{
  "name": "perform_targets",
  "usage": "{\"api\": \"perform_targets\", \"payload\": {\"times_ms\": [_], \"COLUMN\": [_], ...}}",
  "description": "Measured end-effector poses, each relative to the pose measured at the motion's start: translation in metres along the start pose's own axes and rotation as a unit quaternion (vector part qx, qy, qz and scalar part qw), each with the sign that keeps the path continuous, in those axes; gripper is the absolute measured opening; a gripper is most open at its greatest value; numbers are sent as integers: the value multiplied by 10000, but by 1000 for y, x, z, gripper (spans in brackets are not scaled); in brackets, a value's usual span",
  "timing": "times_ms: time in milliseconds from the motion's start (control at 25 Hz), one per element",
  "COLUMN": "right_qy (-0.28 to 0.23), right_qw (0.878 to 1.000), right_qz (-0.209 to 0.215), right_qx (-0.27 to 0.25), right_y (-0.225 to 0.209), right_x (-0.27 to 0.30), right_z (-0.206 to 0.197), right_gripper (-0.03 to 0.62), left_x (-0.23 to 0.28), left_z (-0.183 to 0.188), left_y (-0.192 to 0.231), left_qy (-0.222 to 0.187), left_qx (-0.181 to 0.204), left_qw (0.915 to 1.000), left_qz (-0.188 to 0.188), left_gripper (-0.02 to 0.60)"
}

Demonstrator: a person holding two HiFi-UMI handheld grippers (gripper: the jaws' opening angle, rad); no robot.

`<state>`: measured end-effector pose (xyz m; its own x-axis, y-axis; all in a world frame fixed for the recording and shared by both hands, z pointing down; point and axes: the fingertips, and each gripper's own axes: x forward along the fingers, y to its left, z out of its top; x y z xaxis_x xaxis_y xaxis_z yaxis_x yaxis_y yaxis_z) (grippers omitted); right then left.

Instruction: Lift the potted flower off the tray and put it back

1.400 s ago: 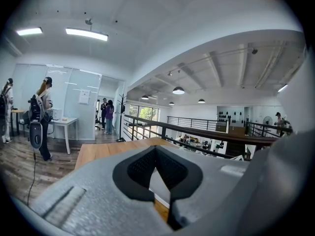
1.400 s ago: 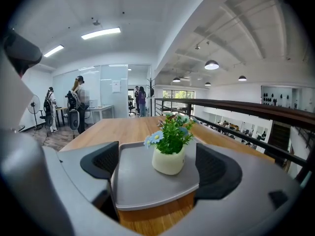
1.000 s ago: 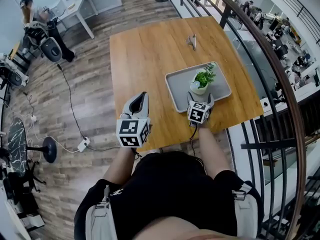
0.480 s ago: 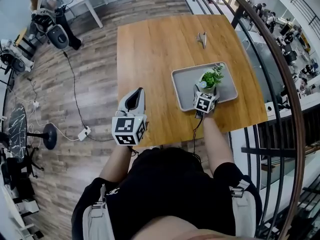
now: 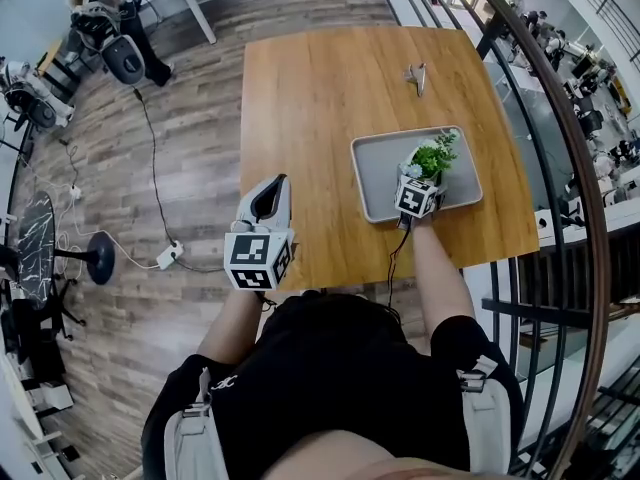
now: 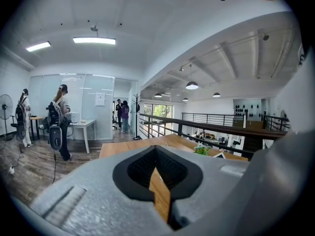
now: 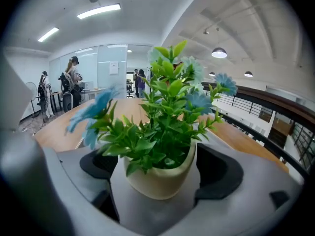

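I see the potted flower (image 5: 432, 158) standing upright on the grey tray (image 5: 375, 160), toward the tray's right half and near its front edge. It is a small cream pot (image 7: 158, 177), rounded and wider at the rim, packed with bright green leaves and a few pale blue blossoms (image 7: 93, 109) on stems above them. My right gripper (image 5: 418, 180) reaches in over the tray's front edge with its jaws spread, one dark pad (image 7: 224, 168) on each side of the pot. There is a clear gap on the left side, so nothing is clamped. My left gripper (image 5: 277, 182) is well to the left of the tray, over the wooden table (image 5: 310, 98), its jaws drawn together and empty. A small metal object (image 5: 417, 76) lies beyond the tray's far edge.
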<state>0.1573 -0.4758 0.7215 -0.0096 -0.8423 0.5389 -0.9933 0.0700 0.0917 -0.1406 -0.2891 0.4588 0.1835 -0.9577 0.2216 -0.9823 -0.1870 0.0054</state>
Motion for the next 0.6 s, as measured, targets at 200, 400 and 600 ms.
{"api": "perform_targets", "payload": {"times_ms": [200, 400, 600], "right_qy": [146, 52, 394], "right_qw": [9999, 9999, 9979], "right_qz": [3, 97, 446], "right_qx": [-12, -62, -250], "right_y": [-4, -4, -3], "right_x": [12, 14, 13], "right_z": [-2, -13, -18], "right_gripper": [488, 489, 488], "left_x": [1, -4, -7], "left_z": [3, 2, 0], "left_y": [4, 8, 13], "left_qy": [0, -20, -32], "left_qx": [23, -1, -24], "left_qw": [10000, 9999, 9998], "left_qz": [69, 148, 187], "left_gripper": [12, 12, 12]}}
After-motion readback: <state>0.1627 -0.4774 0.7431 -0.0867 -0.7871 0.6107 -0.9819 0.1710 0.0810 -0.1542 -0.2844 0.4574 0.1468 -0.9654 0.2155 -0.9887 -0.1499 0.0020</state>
